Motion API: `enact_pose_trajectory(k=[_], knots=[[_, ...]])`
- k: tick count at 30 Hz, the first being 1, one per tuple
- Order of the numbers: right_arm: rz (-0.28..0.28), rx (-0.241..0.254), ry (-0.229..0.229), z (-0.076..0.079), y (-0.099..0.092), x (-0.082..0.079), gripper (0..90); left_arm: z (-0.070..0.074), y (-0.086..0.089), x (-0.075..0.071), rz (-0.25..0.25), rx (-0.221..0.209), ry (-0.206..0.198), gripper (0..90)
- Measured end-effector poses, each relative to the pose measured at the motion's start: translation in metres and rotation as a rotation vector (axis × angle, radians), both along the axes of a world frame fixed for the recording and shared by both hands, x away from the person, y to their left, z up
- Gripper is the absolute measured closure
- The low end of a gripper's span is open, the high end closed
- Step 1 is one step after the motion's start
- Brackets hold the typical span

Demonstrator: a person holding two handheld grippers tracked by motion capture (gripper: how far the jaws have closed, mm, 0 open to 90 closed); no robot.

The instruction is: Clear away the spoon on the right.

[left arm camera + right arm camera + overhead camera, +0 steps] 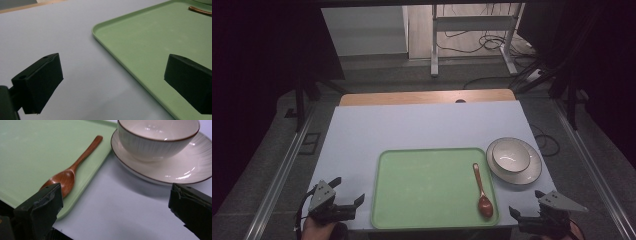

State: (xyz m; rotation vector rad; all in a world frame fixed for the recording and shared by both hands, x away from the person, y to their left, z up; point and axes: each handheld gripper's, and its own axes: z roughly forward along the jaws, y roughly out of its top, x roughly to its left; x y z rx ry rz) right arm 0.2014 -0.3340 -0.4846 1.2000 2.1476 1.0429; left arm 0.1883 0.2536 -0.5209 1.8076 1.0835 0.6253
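No readable text, label, brand, number or sign anywhere before you, on any object or surface.

Lab-like room: cables (482, 42) on floor, metal stand (472, 30), dark surroundings.

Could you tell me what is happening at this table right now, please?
A person holds a gripper in each hand at the near edge of the table, and both are open and empty. The left gripper sits beside the green tray. The right gripper faces the wooden spoon lying on the tray and the bowl standing on its plate. Nothing is grasped yet.
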Motion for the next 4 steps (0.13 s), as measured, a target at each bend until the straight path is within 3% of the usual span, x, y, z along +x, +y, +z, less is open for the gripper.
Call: enact_pose_trajectory(k=[4], knots=[[0.005, -0.017, 0.008, -0.0014, 0.0011, 0.0015, 0.0, 0.0001, -0.0005, 0.0003, -0.001, 0.004, 0.001, 1.5]])
